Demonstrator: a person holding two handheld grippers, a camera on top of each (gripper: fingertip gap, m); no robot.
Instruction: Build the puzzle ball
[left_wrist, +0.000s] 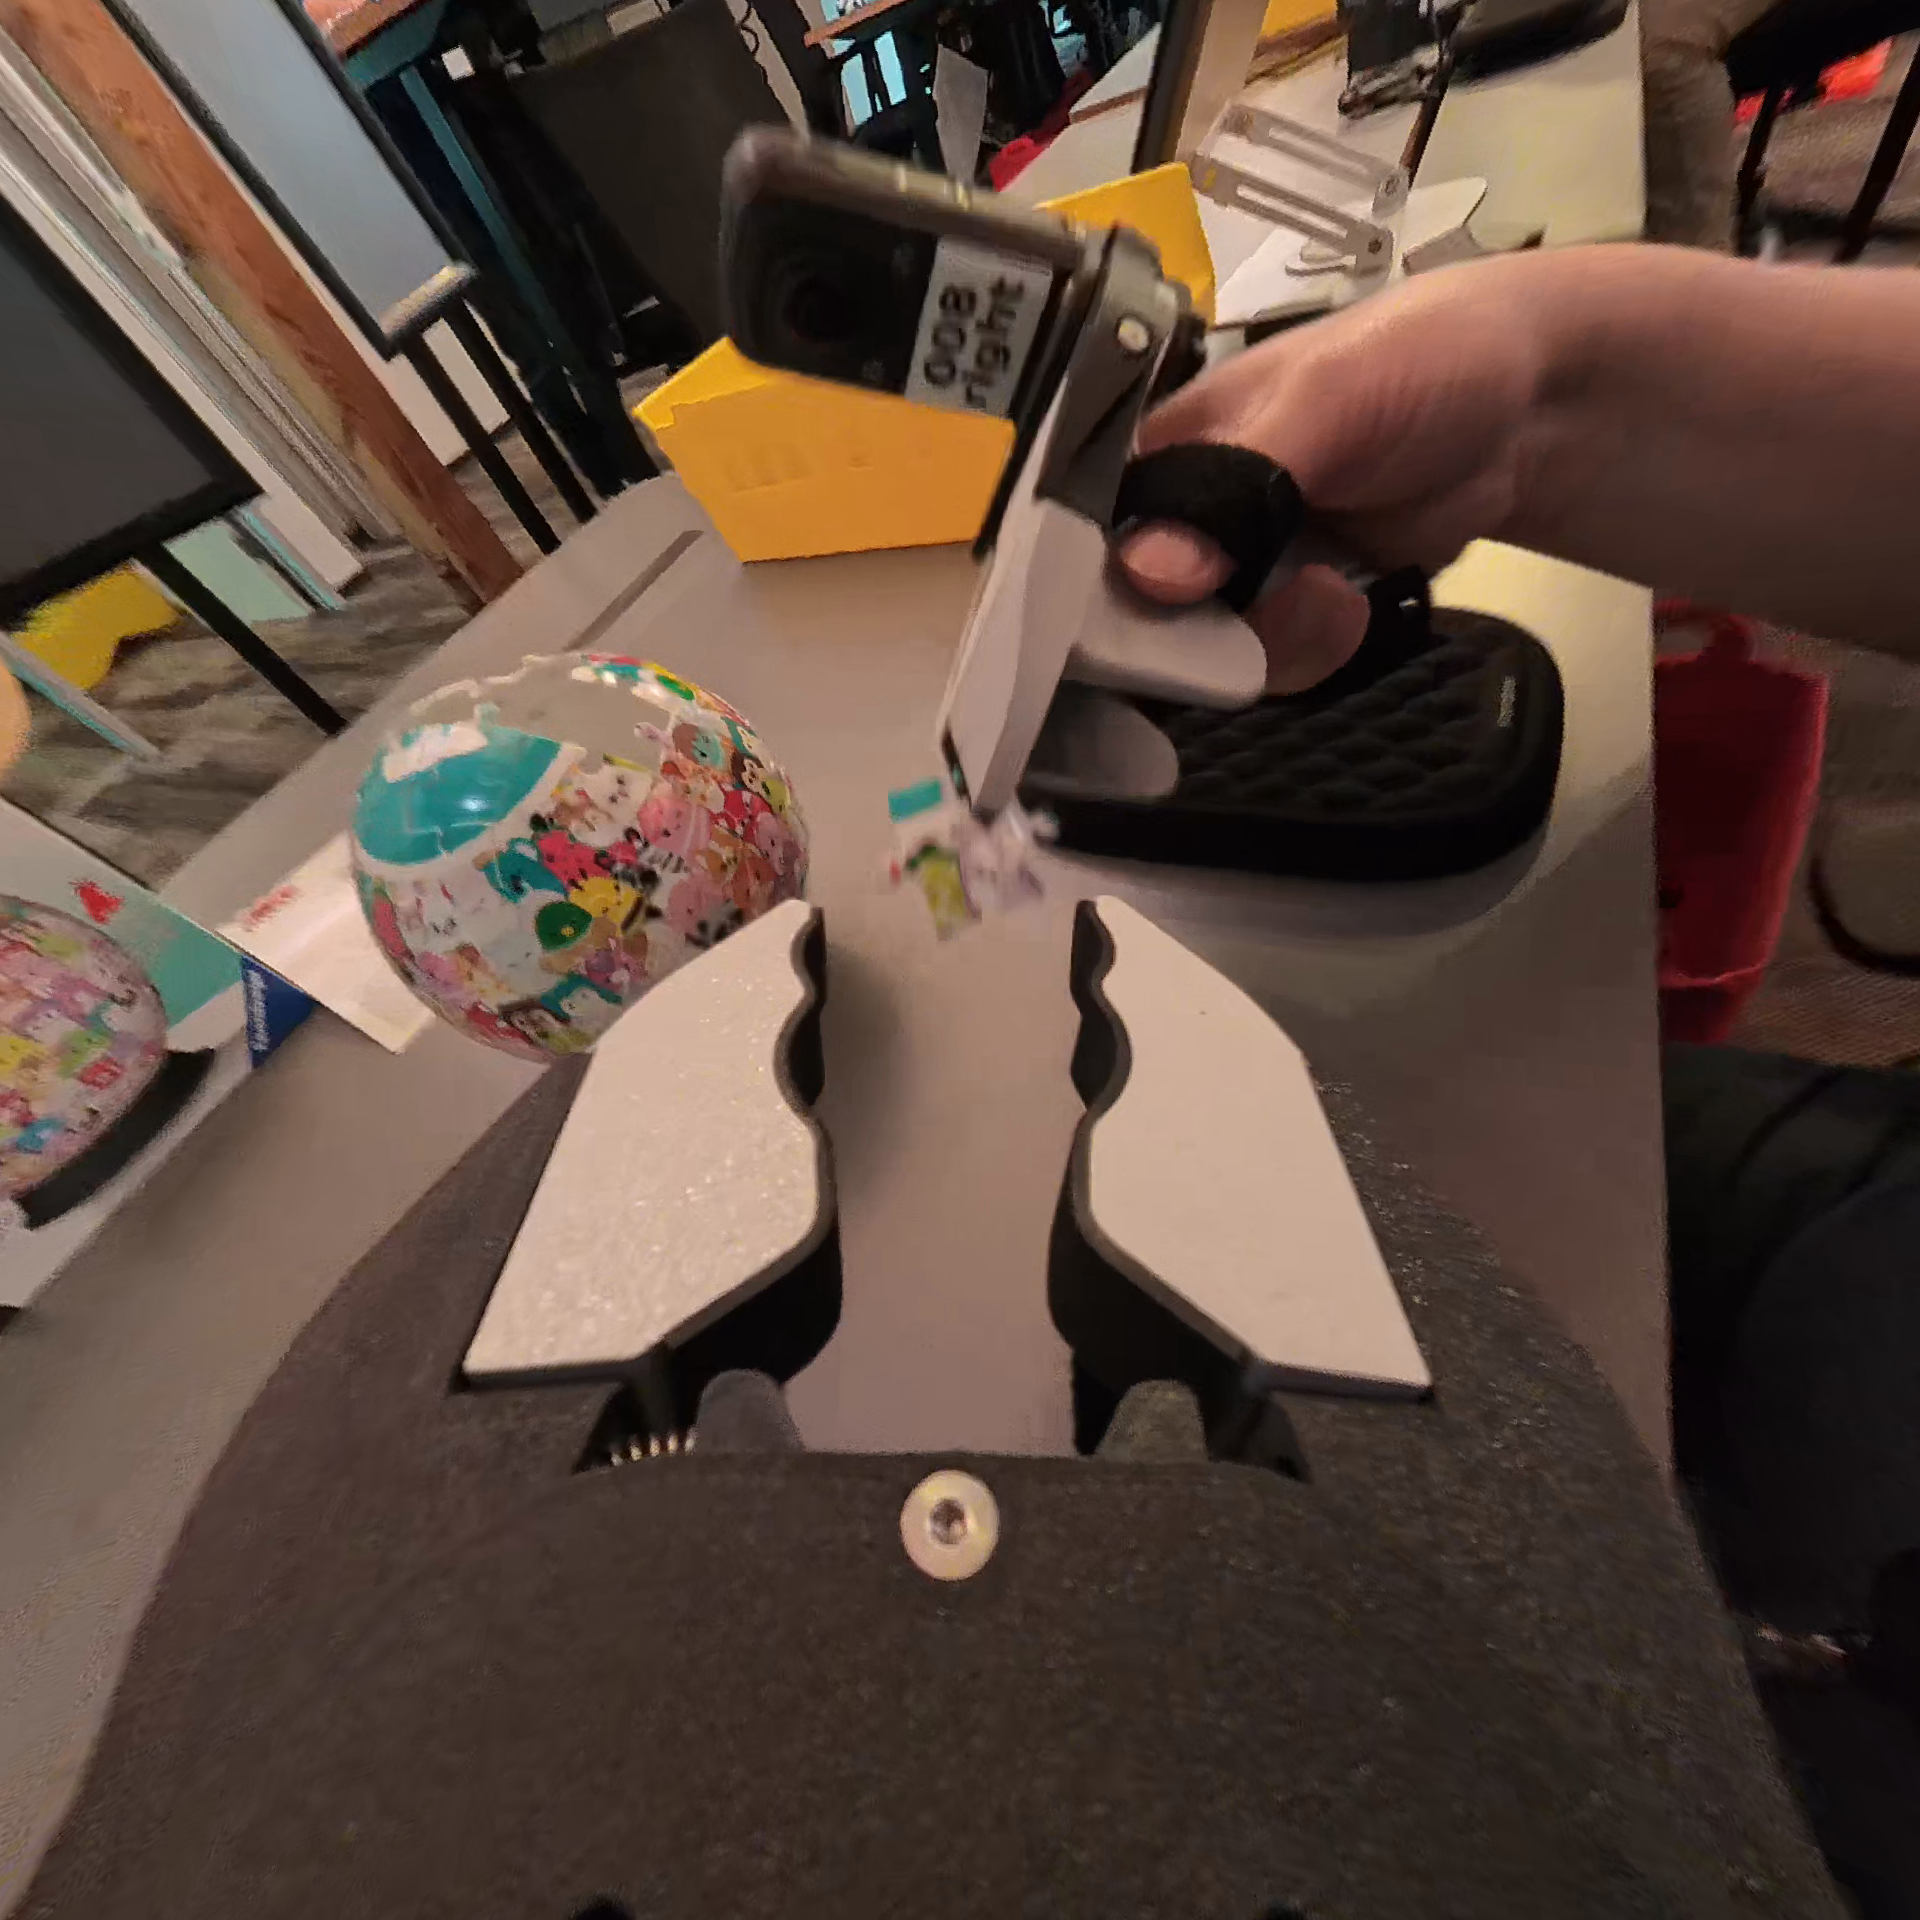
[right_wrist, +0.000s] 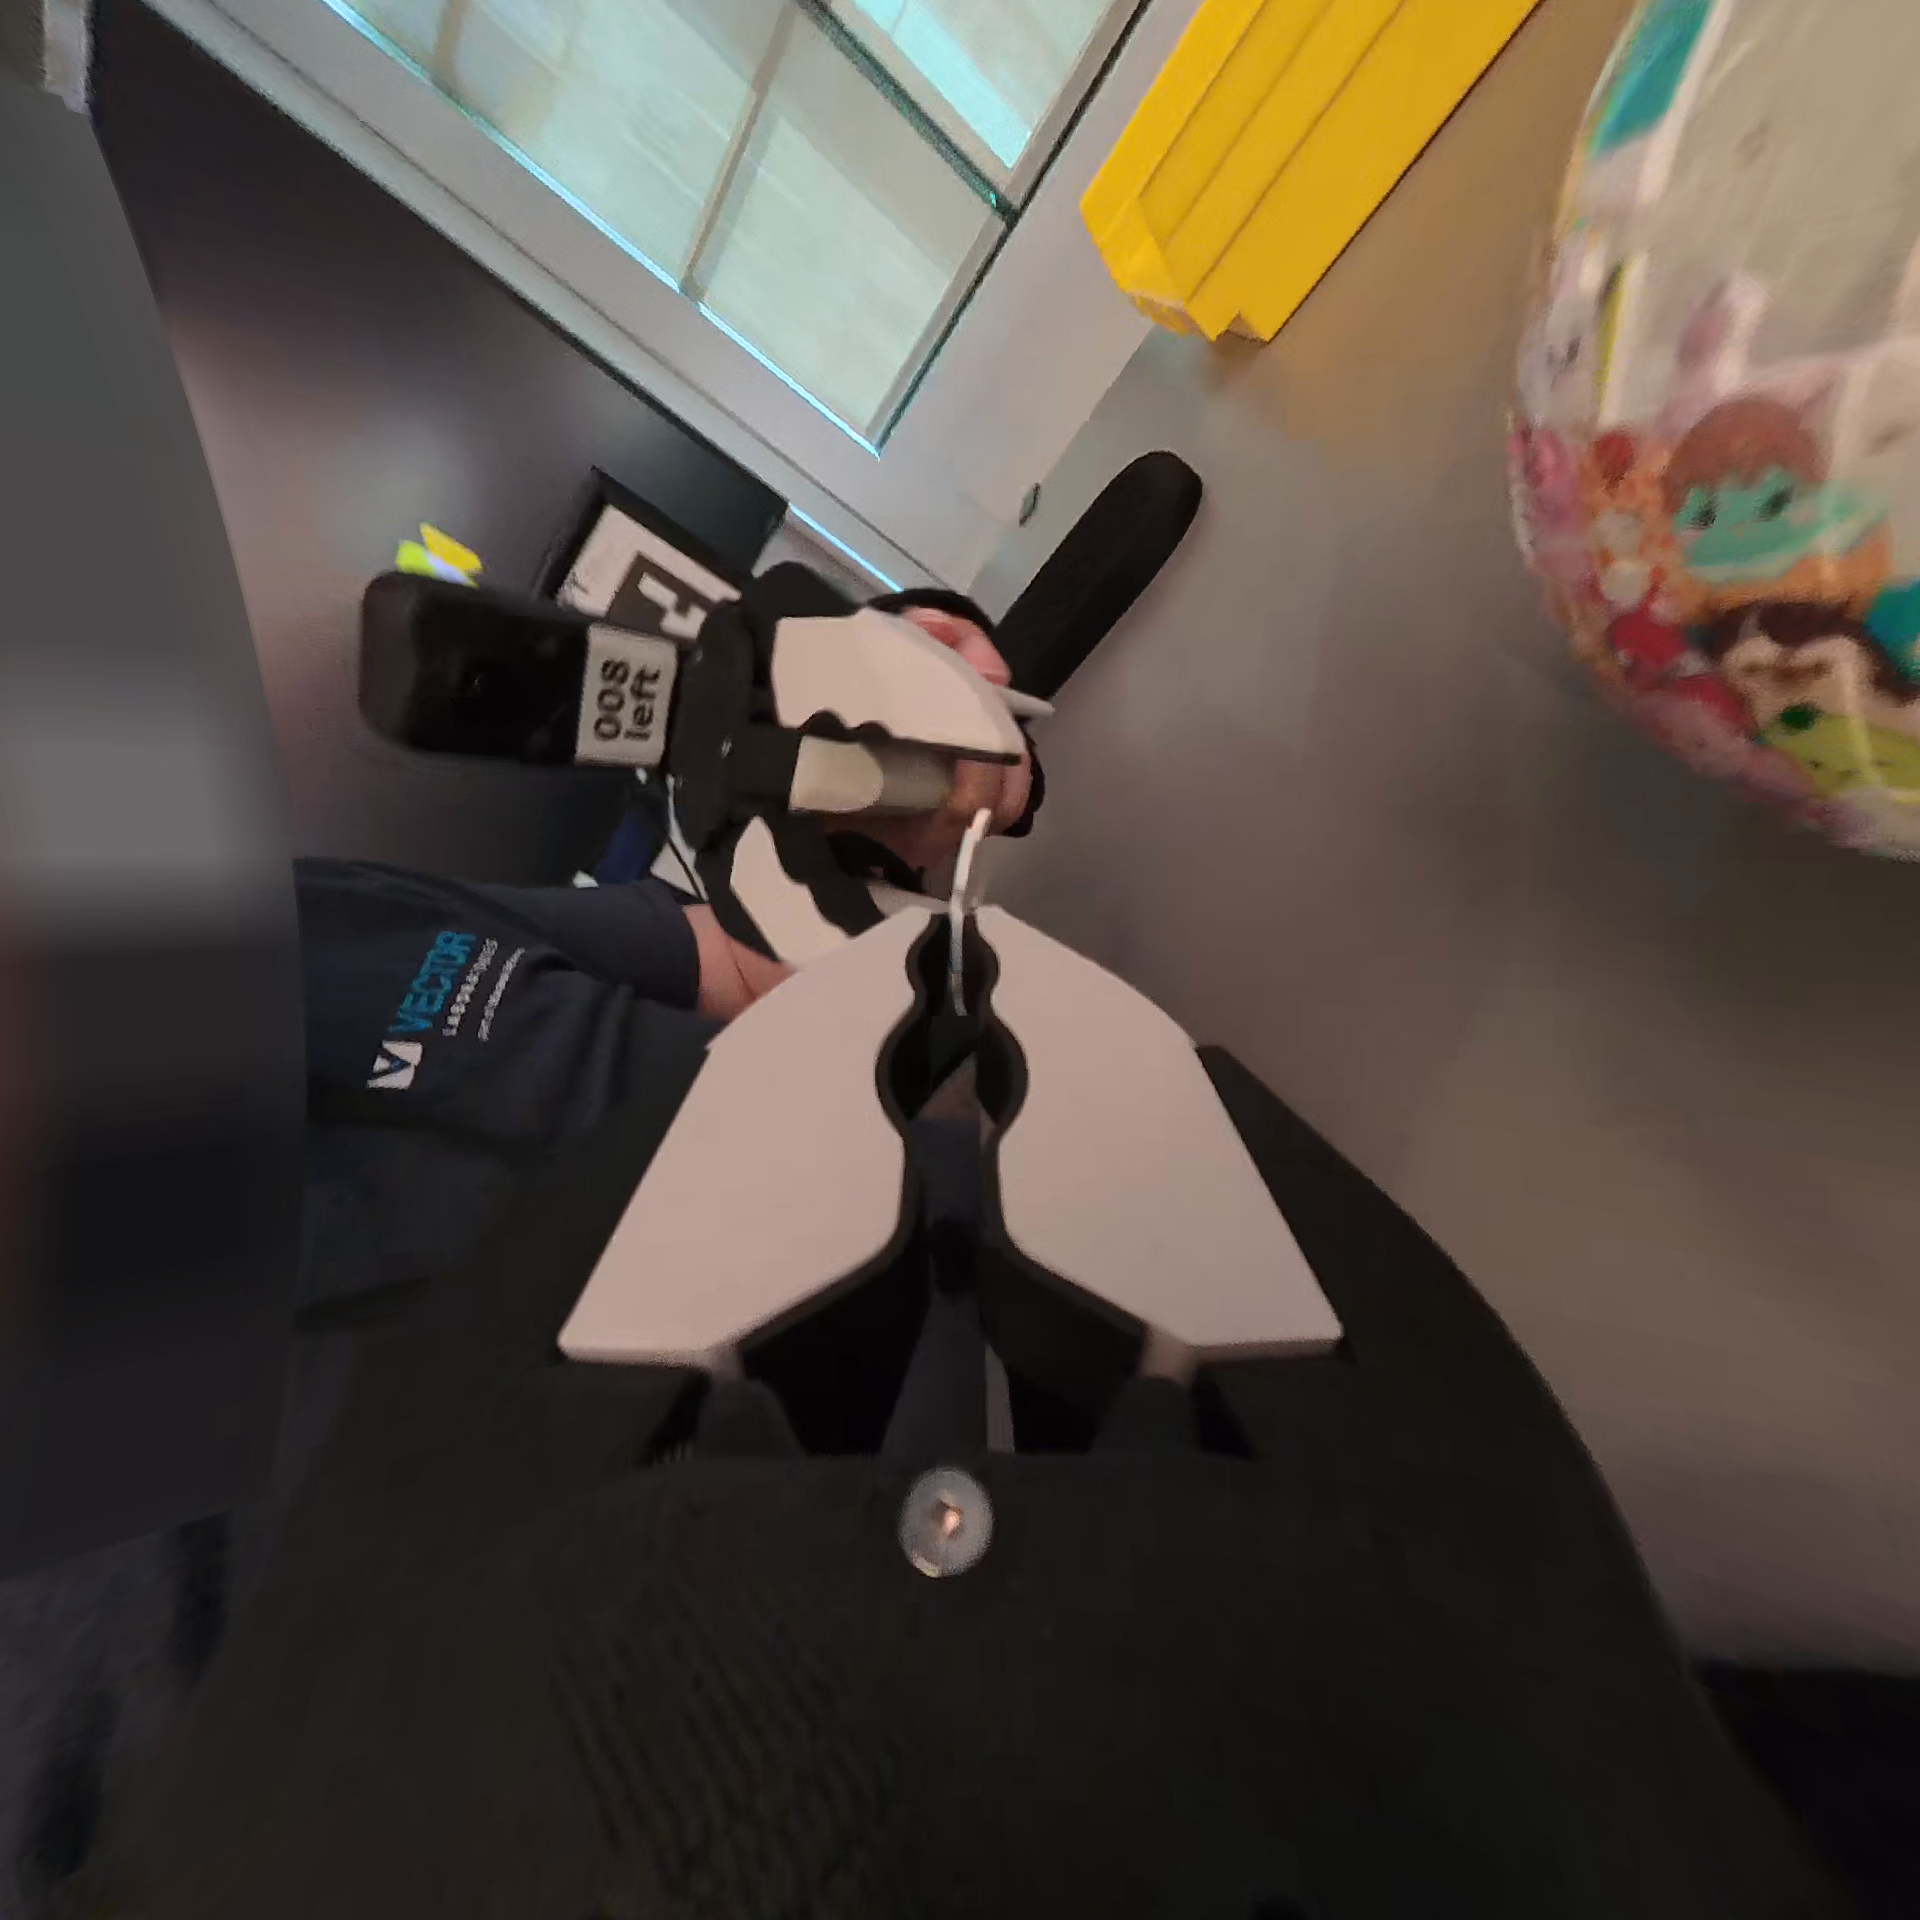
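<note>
The puzzle ball (left_wrist: 577, 852), colourful with a gap at its top, rests on the grey table (left_wrist: 914, 665) left of centre; it shows blurred at the upper right of the right wrist view (right_wrist: 1725, 468). My left gripper (left_wrist: 948, 951) is open and empty, right of the ball and low over the table. My right gripper (left_wrist: 982, 805) points down ahead of it, shut on a small puzzle piece (left_wrist: 951, 862). In the right wrist view the piece (right_wrist: 966, 894) shows edge-on, pinched between the closed fingertips of my right gripper (right_wrist: 954, 920). The left gripper (right_wrist: 914, 748) shows beyond it.
A black quilted pouch (left_wrist: 1351, 748) lies on the table behind the right gripper. A yellow bin (left_wrist: 831, 468) stands at the back. The puzzle's box (left_wrist: 94, 1029) and a paper sheet (left_wrist: 322, 945) lie left of the ball. A red bag (left_wrist: 1735, 821) hangs past the table's right edge. The grippers are tip to tip, or close to it.
</note>
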